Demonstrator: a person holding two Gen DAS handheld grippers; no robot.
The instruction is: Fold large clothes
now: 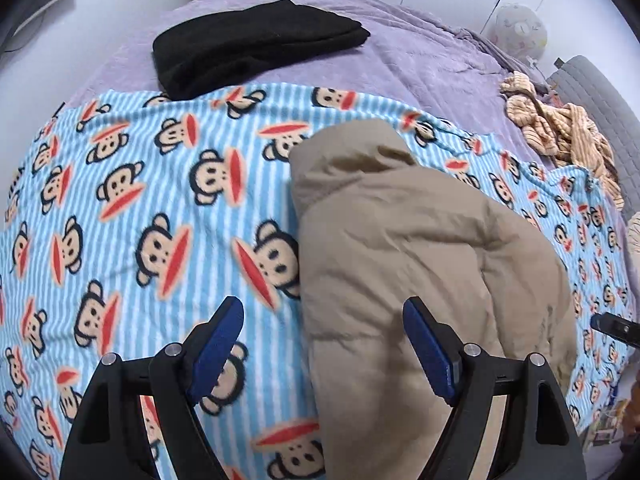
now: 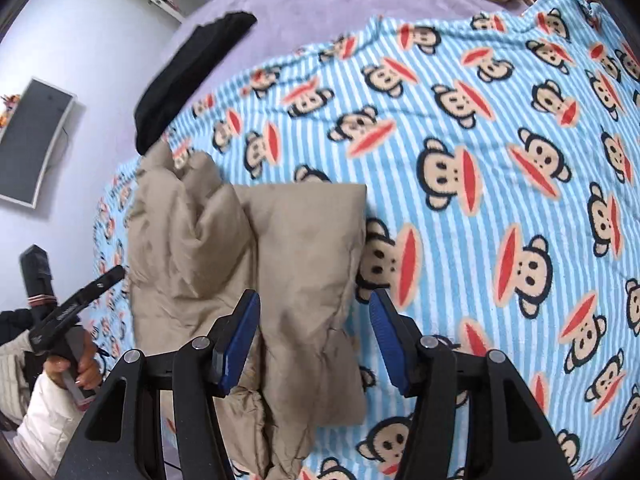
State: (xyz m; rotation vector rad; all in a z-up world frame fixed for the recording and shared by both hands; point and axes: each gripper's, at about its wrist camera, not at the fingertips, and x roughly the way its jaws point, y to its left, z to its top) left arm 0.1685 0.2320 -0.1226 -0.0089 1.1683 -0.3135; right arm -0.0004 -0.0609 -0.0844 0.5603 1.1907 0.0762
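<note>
A beige padded jacket (image 1: 420, 240) lies folded into a thick bundle on a blue-striped monkey-print blanket (image 1: 140, 200). My left gripper (image 1: 323, 308) hovers open over the bundle's near left edge; one blue pad is above the blanket, the other above the jacket. In the right wrist view the jacket (image 2: 248, 248) lies lengthwise toward the camera. My right gripper (image 2: 315, 300) is open above its near right part, and neither pad presses on the fabric. A hand holds the left gripper (image 2: 72, 308) at the left edge of that view.
The blanket covers a purple bedspread (image 1: 400, 52). A folded black garment (image 1: 248, 44) lies at the blanket's far edge. A crumpled tan ribbed garment (image 1: 560, 128) sits far right, next to a grey cushion (image 1: 592, 92). A dark screen (image 2: 32, 140) hangs on the wall.
</note>
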